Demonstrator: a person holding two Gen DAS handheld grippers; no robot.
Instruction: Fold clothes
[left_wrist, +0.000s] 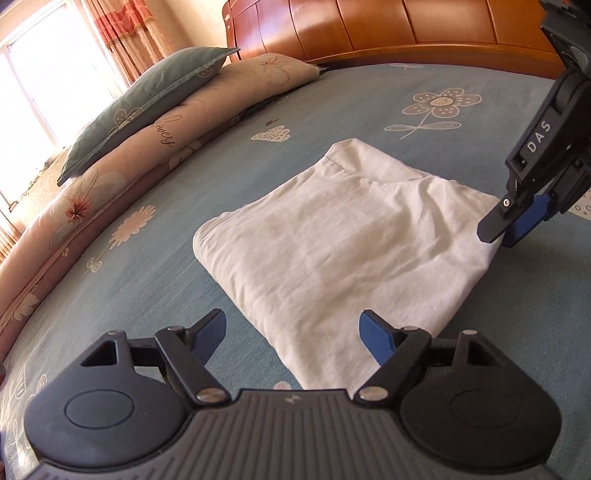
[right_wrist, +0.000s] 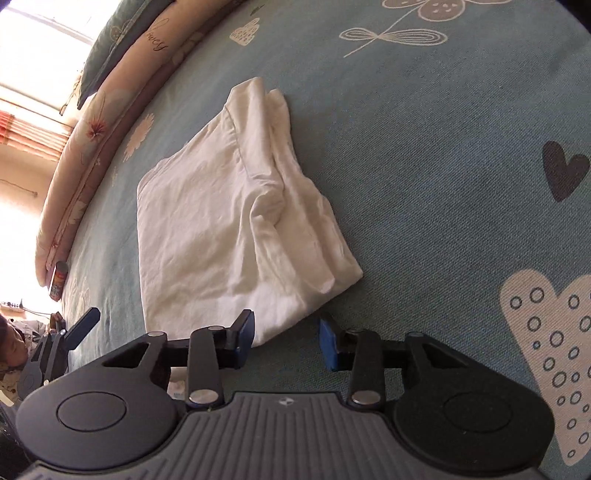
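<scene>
A white garment (left_wrist: 332, 240) lies folded into a rough rectangle on the blue flowered bed sheet (left_wrist: 147, 280). My left gripper (left_wrist: 293, 326) is open wide at the garment's near edge, with cloth showing in the gap and touching neither pad. My right gripper (left_wrist: 504, 230) points down at the garment's right corner. In the right wrist view the garment (right_wrist: 221, 221) has thick stacked layers along its right side. There my right gripper (right_wrist: 287, 334) shows a narrow gap over bare sheet, its left pad beside the garment's near corner and gripping nothing. One left-gripper finger (right_wrist: 86, 323) shows at the left.
A grey-green pillow (left_wrist: 147, 107) rests on a rolled floral quilt (left_wrist: 110, 192) along the bed's left side. A wooden headboard (left_wrist: 406, 29) stands behind, a bright window (left_wrist: 37, 92) to the left. A small can (right_wrist: 57, 278) lies by the quilt. A person's head (right_wrist: 9, 343) is at lower left.
</scene>
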